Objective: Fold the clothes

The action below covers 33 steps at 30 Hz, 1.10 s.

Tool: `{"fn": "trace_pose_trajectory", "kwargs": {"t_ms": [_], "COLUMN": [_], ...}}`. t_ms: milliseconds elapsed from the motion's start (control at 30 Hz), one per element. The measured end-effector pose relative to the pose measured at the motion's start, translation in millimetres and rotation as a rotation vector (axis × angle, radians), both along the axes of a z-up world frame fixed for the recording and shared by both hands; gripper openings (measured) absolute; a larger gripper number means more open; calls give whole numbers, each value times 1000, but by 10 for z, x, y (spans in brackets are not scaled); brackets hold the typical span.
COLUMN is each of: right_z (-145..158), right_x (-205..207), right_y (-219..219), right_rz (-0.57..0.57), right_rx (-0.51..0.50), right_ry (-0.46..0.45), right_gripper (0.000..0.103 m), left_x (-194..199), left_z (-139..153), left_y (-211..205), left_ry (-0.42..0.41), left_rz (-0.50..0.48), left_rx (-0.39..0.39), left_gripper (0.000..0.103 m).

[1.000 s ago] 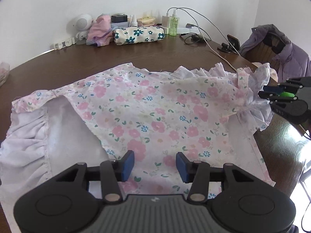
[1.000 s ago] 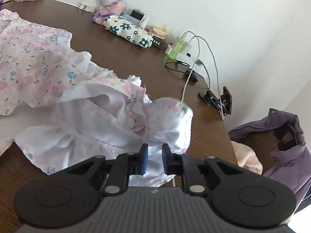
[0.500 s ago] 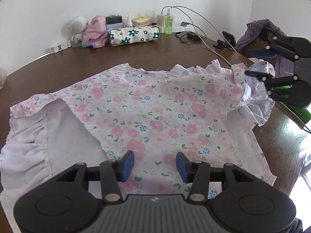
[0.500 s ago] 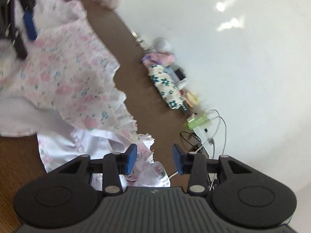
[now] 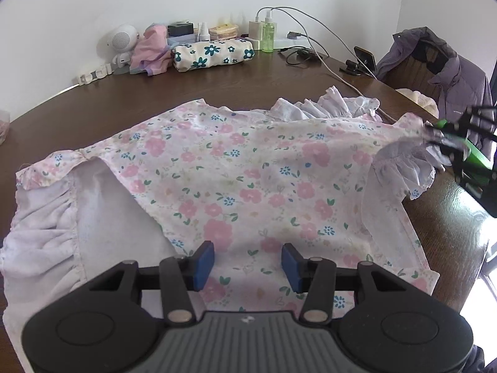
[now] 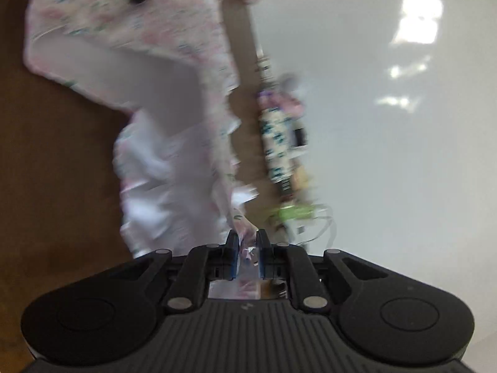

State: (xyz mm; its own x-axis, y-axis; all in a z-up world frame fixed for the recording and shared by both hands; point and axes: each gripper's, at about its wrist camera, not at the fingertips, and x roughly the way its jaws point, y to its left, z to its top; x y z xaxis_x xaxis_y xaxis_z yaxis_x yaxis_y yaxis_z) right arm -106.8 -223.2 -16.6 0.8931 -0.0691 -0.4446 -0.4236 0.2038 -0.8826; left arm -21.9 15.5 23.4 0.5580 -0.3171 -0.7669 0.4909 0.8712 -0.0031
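A pink floral garment [image 5: 236,168] with white ruffled sleeves lies spread on the brown table [image 5: 236,87]. My left gripper [image 5: 248,262] is open and empty, hovering over the garment's near hem. My right gripper [image 6: 248,248] is shut on the garment's ruffled sleeve edge [image 6: 174,192], with cloth pinched between its blue pads. In the left wrist view the right gripper [image 5: 447,143] shows at the right, blurred, holding the right sleeve [image 5: 403,168] pulled out sideways. The right wrist view is tilted and motion-blurred.
At the table's far edge stand a floral pouch [image 5: 214,52], a pink cloth [image 5: 152,49], a white device [image 5: 121,40], a green bottle [image 5: 268,35], a charger with cables [image 5: 313,43] and a phone on a stand [image 5: 362,59]. A chair with a purple jacket [image 5: 447,71] stands at the right.
My right gripper opened half a second ago, then shut again on the sleeve ruffle and swung, pulling the sleeve outward. My left gripper stayed open and almost still.
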Motion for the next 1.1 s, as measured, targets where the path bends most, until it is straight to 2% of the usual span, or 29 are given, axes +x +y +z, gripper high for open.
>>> {"fn": "trace_pose_trajectory", "kwargs": {"t_ms": [67,133,200,233,300,367,433,533,567,600,633,667,767,833,900,933,1000,1067,1100], "right_z": [51,311,737,908,1071,971,732,476,433,408,392,390,412,414,436,489,636,745,740], "right_x": [-15,9,144,269,642,1078,1398,1548,1569,1587,1601,1600,1542,1451,1357,1299,1148,991,932], "right_y": [-36,-98,-266,-393,-656,-843,-923,-997,-1027,-1051,-1053,-1035,-809,-654,-517,-494,-509,-522,-511], "right_rz": [-8,-2,-10,-40,-212,-429,-614,-683,-684,-688,-697,-691,-634,-573,-522,-517,-495,-432,-392], "right_rx": [70,237,525,668,910,1043,1084,1192,1240,1279,1292,1266,972,854,751,740,771,843,889], "right_ry": [154,283,425,439,428,466,531,641,673,700,704,665,408,335,268,247,228,276,335], "right_gripper": [13,21,34,37,39,39,37,30,25,11,3,1,1,2,8,10,21,20,19], "left_x": [4,1,-8,-13,-11,-8,-7,-9,-10,-11,-12,-11,-13,-13,-14,-15,-6,10,18], "left_z": [4,4,3,1,0,0,-1,-4,-5,-6,-7,-8,-13,-16,-20,-21,-22,-18,-15], "left_y": [20,34,47,53,63,71,78,86,89,92,95,98,97,96,95,95,109,122,126], "left_ry": [4,4,0,-2,-4,-5,-5,-6,-6,-6,-6,-7,-8,-9,-10,-10,-9,-4,-2], "left_rz": [-2,-3,-7,-9,-16,-21,-25,-27,-31,-34,-38,-42,-44,-46,-48,-48,-51,-56,-60], "left_rx": [-1,2,8,9,11,10,8,6,6,5,5,6,4,3,2,2,-2,-6,-8], "left_gripper": [47,47,47,47,47,48,48,48,48,48,49,49,49,52,53,53,53,53,54]}}
